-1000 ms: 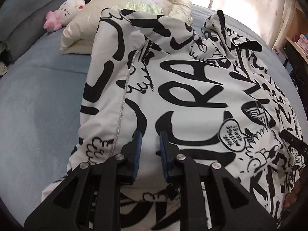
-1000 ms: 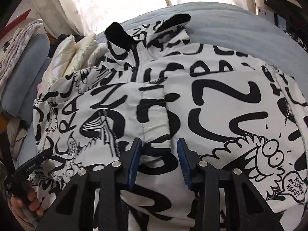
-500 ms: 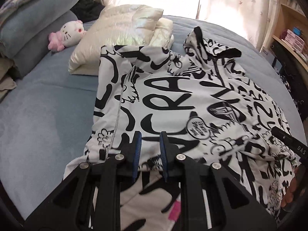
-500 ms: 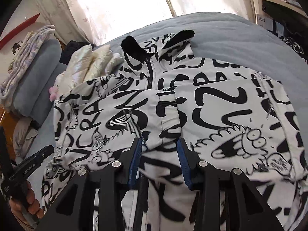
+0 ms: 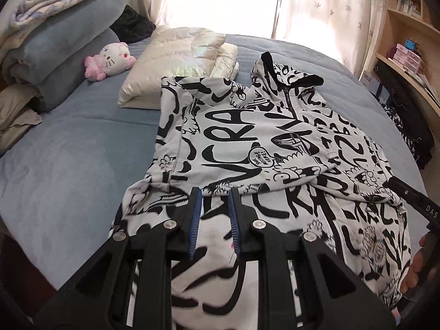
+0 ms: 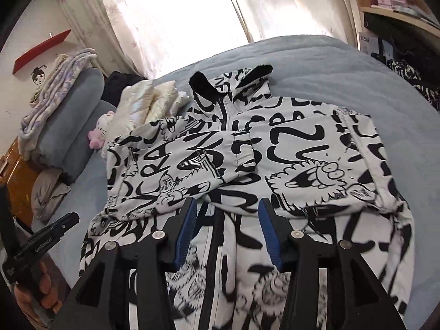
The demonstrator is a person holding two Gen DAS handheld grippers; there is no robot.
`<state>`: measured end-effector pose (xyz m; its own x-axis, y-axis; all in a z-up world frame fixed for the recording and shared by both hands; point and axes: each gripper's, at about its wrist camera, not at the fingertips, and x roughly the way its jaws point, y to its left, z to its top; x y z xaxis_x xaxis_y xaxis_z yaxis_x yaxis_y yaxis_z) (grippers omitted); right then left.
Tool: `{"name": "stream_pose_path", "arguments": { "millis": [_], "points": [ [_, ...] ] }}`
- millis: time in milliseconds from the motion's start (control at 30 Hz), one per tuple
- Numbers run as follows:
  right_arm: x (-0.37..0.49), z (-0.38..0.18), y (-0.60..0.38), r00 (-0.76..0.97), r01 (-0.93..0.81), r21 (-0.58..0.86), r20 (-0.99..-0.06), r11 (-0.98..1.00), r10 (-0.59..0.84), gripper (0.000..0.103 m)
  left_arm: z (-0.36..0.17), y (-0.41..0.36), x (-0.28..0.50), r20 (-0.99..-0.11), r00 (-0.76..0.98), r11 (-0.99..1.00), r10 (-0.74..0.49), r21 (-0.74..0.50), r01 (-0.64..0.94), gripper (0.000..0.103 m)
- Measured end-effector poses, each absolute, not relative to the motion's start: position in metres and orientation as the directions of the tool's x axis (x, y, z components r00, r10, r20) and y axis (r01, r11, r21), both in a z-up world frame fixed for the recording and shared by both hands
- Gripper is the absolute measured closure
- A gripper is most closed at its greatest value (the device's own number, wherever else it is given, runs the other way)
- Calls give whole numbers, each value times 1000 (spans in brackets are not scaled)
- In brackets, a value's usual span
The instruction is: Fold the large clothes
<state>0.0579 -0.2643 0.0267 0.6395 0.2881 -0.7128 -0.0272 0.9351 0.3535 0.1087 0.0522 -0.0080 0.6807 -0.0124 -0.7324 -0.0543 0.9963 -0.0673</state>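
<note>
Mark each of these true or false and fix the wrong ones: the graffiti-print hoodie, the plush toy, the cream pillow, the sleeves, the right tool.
1. The black-and-white hoodie lies on a blue bed cover. True.
2. Both sleeves are folded in across the chest. True.
3. The pink-and-white plush toy sits on top of the hoodie. False: it lies on the cover near the stacked bedding, apart from the hoodie.
4. The cream pillow lies beyond the hoodie's shoulder. True.
5. The right tool is clamped on a sleeve. False: its jaws are opening, with no fabric pinched between them.
</note>
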Motion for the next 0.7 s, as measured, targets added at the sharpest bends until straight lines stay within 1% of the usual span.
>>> {"name": "stream_pose_path", "arguments": {
  "millis": [133, 267, 333, 467, 633, 700],
  "points": [
    [28, 42, -267, 659, -39, 337, -699, 941, 277, 52, 2, 56, 83, -716, 698, 996, 2, -60, -64, 67],
    [-3, 55, -272, 681, -44, 324, -683, 945, 266, 49, 10, 61, 61, -699, 715, 997, 8, -50, -61, 66],
    [-13, 59, -276, 687, -44, 321, -678, 946, 262, 44, 13, 64, 52, -692, 721, 997, 7, -50, -58, 64],
    [-39, 65, -284, 703, -44, 308, -667, 950, 248, 35, 13, 74, 36, -683, 731, 997, 7, -55, -61, 52],
    [-67, 57, -305, 695, -33, 301, -678, 953, 238, 28, 1, 93, 19, -697, 717, 998, 4, -47, -52, 50],
    [-78, 48, -319, 680, -21, 299, -695, 954, 232, 27, -8, 107, 13, -708, 706, 997, -7, -55, -45, 46]
  ]
}}
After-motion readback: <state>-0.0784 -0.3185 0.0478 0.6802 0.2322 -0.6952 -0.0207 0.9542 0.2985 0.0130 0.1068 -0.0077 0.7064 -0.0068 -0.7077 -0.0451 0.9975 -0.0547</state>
